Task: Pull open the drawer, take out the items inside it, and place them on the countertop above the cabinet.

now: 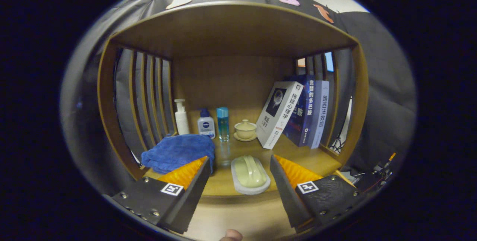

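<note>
My gripper (240,162) is open, its two fingers spread wide at the front edge of the wooden countertop (316,161). Between the fingertips, lying on the countertop near its front edge, is a pale green soap-like bar on a white dish (249,174); neither finger touches it. A folded blue towel (179,152) lies on the countertop just ahead of the left finger. Below the countertop's front edge a strip of wooden cabinet front (242,215) shows between the fingers. I cannot make out the drawer itself.
At the back of the shelf stand a white pump bottle (182,117), a small blue-capped bottle (206,123), a blue glass bottle (223,123) and a lidded cream cup on a saucer (245,130). Books (298,112) lean at the right. Slatted side walls enclose the space. A fingertip (231,235) shows below.
</note>
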The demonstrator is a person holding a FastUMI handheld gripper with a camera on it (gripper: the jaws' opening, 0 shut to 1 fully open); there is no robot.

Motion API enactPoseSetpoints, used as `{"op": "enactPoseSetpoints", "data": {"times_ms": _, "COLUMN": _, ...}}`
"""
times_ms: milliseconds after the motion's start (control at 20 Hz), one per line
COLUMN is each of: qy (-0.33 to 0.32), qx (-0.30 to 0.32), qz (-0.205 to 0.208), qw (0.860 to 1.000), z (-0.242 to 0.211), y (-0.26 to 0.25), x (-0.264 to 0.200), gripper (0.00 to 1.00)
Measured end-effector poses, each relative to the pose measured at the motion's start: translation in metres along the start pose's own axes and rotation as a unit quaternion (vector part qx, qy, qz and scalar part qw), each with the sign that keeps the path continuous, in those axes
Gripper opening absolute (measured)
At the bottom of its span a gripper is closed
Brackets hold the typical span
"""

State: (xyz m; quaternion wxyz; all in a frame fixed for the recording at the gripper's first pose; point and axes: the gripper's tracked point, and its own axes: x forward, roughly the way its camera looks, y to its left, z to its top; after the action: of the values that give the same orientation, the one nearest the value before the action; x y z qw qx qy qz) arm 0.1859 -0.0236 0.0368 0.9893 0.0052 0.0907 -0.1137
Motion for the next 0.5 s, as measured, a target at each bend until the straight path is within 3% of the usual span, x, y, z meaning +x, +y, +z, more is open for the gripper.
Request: {"op": "enactPoseSetpoints", "data": {"times_ms": 500, "qy": -0.033, "qx": -0.04, "qz": -0.004, "qw": 0.999, "z": -0.002, "y": -0.019, "x": -0.106, "gripper": 0.95}}
